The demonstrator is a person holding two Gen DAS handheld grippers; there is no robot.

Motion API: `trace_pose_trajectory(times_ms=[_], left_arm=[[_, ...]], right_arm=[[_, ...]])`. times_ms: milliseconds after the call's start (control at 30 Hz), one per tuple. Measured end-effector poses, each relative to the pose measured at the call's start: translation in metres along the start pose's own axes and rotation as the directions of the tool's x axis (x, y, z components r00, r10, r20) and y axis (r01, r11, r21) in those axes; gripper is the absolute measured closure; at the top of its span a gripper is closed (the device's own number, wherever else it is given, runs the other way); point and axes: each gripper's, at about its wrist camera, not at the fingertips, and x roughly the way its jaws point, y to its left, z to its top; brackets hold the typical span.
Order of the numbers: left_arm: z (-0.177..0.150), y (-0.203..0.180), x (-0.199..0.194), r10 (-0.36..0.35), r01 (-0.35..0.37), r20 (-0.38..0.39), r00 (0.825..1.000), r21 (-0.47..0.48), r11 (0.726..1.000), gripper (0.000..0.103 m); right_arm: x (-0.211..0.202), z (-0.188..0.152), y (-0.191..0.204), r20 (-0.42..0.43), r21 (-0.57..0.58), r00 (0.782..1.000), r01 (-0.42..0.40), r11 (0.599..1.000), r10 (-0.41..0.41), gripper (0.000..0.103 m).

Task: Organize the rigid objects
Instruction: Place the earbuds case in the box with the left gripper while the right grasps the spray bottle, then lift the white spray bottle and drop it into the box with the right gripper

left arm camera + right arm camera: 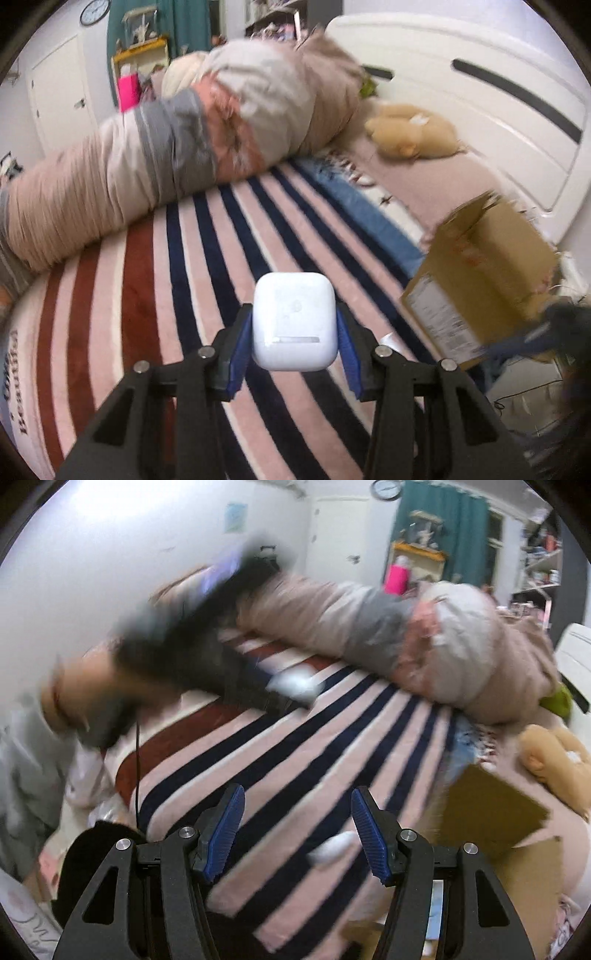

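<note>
Left gripper [294, 334] fingers pinch the white earbud case [294, 322], box [480, 280] at three o'clock; right gripper [297, 830] fingers spread, ready.

Left wrist view looks forward along its claw [294, 328], low over a striped blanket [207, 280] on the bed, cardboard box [480, 280] at right. Right wrist view faces the same blanket [295, 753] from further right, sharing rolled duvet [424, 635], box [491, 808] and wall clock [386, 488].

One white case [294, 321], one cardboard box [484, 273], one plush toy [410, 131].
</note>
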Motion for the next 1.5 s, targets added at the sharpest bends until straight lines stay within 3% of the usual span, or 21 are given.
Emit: trace_pose_trajectory(times_ms=[67, 167, 233, 300, 367, 567, 767, 867, 933, 967, 1000, 1233, 1500], left_arm=[[0.01, -0.014, -0.021, -0.019, 0.018, 0.021, 1.0, 0.033, 0.999, 0.063], [0.029, -0.047, -0.037, -0.103, 0.099, 0.038, 0.994, 0.09, 0.991, 0.063], [0.038, -0.071, -0.04, -0.171, 0.165, 0.04, 0.984, 0.125, 0.978, 0.063], [0.047, -0.099, -0.038, -0.247, 0.24, 0.025, 0.969, 0.163, 0.957, 0.063], [0.054, -0.13, -0.029, -0.301, 0.295, -0.004, 0.954, 0.201, 0.934, 0.063], [0.058, -0.189, 0.011, -0.349, 0.368, -0.117, 0.93, 0.263, 0.892, 0.063], [0.047, -0.216, 0.054, -0.316, 0.371, -0.22, 0.923, 0.288, 0.883, 0.063], [0.044, -0.218, 0.06, -0.298, 0.362, -0.238, 0.924, 0.3, 0.882, 0.063], [0.044, -0.214, 0.056, -0.301, 0.36, -0.226, 0.927, 0.301, 0.883, 0.057], [0.045, -0.21, 0.052, -0.309, 0.362, -0.212, 0.927, 0.295, 0.884, 0.051], [0.046, -0.207, 0.048, -0.313, 0.36, -0.197, 0.929, 0.288, 0.887, 0.046], [0.047, -0.169, 0.02, -0.317, 0.335, -0.112, 0.942, 0.243, 0.91, 0.046], [0.024, -0.094, -0.007, -0.231, 0.231, -0.017, 0.973, 0.144, 0.962, 0.045]], right_arm=[[0.021, -0.008, 0.013, -0.046, -0.011, 0.999, -0.005, 1.0, 0.005, 0.055], [0.053, -0.023, 0.025, -0.125, -0.009, 0.992, 0.012, 1.0, -0.013, 0.06], [0.074, -0.035, 0.029, -0.15, -0.044, 0.983, 0.103, 0.994, -0.109, 0.062], [0.091, -0.047, 0.032, -0.152, -0.118, 0.955, 0.239, 0.964, -0.255, 0.062], [0.103, -0.053, 0.028, -0.174, -0.119, 0.942, 0.27, 0.955, -0.288, 0.062], [0.123, -0.066, 0.007, -0.217, -0.11, 0.924, 0.299, 0.948, -0.316, 0.062], [0.133, -0.071, -0.005, -0.228, -0.093, 0.921, 0.302, 0.949, -0.316, 0.056], [0.136, -0.071, -0.005, -0.218, -0.095, 0.924, 0.3, 0.949, -0.314, 0.055], [0.136, -0.072, -0.005, -0.21, -0.104, 0.925, 0.301, 0.948, -0.316, 0.057], [0.137, -0.072, -0.005, -0.202, -0.112, 0.923, 0.31, 0.944, -0.328, 0.067], [0.137, -0.073, -0.003, -0.196, -0.133, 0.918, 0.324, 0.937, -0.345, 0.069], [0.131, -0.072, -0.001, -0.17, -0.141, 0.923, 0.324, 0.935, -0.346, 0.074], [0.121, -0.067, 0.008, -0.139, -0.132, 0.94, 0.295, 0.946, -0.313, 0.078]])
